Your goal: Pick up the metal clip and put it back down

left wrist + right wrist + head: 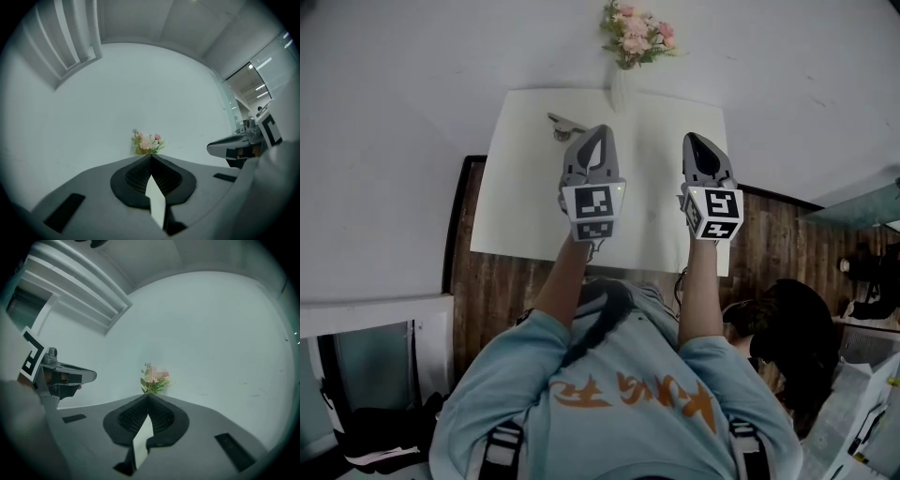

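Well, over the white bench point(516, 187) I hold my left tongs point(598, 139) and right tongs point(694, 145) side by side, each pressed together and empty. The metal clip point(564, 124) lies on the bench, near the left tongs' tip at its ten o'clock.

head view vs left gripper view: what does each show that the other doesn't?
Head view only: the metal clip on the white table, just left of the left gripper; the person's shirt.
Left gripper view only: its jaws, tips together, nothing between; wall slats.
Both: the flowers, the right gripper.
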The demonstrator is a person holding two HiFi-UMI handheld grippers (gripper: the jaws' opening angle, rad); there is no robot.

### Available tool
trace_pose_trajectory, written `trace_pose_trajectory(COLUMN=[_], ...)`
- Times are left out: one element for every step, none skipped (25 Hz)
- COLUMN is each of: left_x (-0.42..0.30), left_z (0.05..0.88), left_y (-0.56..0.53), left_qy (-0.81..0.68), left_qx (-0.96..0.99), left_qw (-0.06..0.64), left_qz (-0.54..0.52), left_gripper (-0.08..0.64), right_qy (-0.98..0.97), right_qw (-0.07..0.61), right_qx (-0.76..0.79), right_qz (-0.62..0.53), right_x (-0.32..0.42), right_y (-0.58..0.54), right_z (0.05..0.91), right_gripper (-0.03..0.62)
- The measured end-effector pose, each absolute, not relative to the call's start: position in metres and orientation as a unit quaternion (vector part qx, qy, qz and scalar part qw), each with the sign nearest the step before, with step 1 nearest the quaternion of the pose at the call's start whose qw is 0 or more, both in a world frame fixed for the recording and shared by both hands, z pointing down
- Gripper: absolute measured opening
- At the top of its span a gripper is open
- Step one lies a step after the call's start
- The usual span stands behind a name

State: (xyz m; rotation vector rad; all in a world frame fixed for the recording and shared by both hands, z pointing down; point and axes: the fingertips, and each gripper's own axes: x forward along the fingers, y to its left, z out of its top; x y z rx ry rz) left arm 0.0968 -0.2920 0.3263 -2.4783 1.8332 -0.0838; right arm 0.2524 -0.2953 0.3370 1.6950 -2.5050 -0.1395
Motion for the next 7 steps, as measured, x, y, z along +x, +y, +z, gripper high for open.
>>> trace_pose_trajectory(left_x=[0.096,0.095,0.094,0.093,0.091,0.088,0.085], left_z=[0.326,0.325,0.325,0.324,0.323,0.322,0.320], left_y=[-0.292,-0.292,-0.292,-0.293,-0.293,-0.293,-0.294], left_qy=[0.595,0.596,0.597,0.597,0.598,0.599,0.600], left_qx=[-0.803,-0.802,-0.801,-0.801,-0.800,-0.800,-0.799], left_qw=[0.029,0.030,0.030,0.030,0.031,0.033,0.034], left_qz=[-0.027,-0.028,-0.028,-0.028,-0.028,-0.029,-0.029], left_gripper=[0.025,0.025,0.025,0.025,0.025,0.025,0.025], right_qy=[-0.827,-0.827,-0.827,-0.827,-0.828,-0.828,-0.829], right_qw=[0.054,0.051,0.050,0.050,0.051,0.052,0.053], right_qx=[0.558,0.558,0.559,0.558,0.557,0.556,0.554], right_qz=[-0.045,-0.044,-0.043,-0.043,-0.044,-0.046,-0.048], right_x=[0.252,0.253,0.253,0.252,0.249,0.246,0.243], right_y=[-0.295,-0.295,-0.296,-0.297,-0.298,-0.299,-0.300], right_z=[0.336,0.336,0.335,0.335,0.334,0.333,0.331], right_gripper=[0.014,0.014,0.014,0.014,0.014,0.014,0.014])
